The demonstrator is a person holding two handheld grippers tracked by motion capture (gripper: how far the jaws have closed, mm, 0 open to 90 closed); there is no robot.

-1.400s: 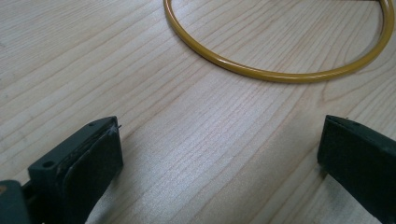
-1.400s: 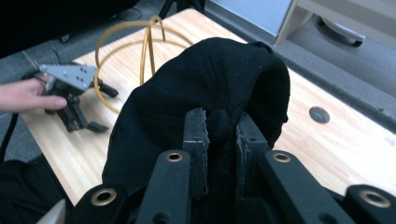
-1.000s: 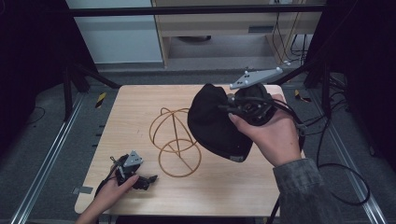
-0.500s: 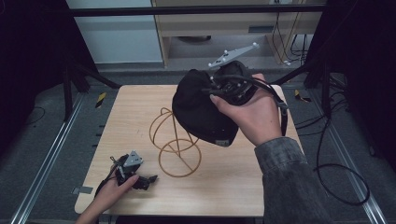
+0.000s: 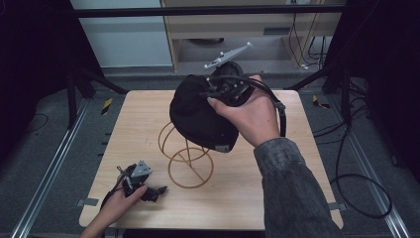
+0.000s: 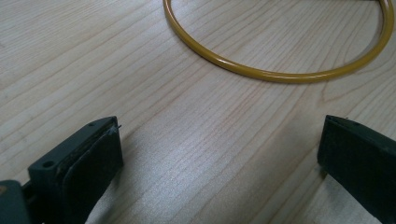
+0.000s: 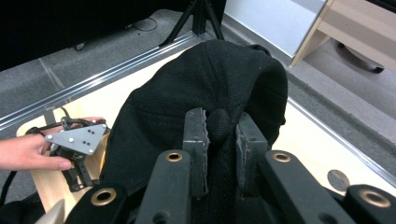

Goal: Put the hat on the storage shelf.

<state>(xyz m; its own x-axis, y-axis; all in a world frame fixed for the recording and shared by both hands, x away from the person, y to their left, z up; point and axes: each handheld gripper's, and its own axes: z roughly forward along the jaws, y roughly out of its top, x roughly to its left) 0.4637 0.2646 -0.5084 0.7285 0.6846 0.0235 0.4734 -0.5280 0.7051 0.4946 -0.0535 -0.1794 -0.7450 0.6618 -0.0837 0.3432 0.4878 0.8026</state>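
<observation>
A black cap [image 5: 198, 116] hangs in the air above the far side of a yellow wire stand [image 5: 185, 153]. My right gripper [image 5: 218, 91] is shut on a fold of the cap's cloth [image 7: 205, 93], pinched between its fingers [image 7: 194, 135]. My left gripper [image 5: 157, 191] rests on the table near the front left corner, held by a hand. Its jaws stand wide open on bare wood in the left gripper view [image 6: 219, 149], with the stand's base ring [image 6: 280, 74] just ahead. The right gripper view also shows the left gripper [image 7: 77, 140] beyond the cap.
The wooden table [image 5: 277, 198] has bare surface to the right of and in front of the stand. Metal rails run along the floor on both sides. A cabinet stands behind the table, and cables lie on the floor at the right.
My right gripper has carried the cap leftward and farther back, now over the wire stand's top. The left gripper has stayed still.
</observation>
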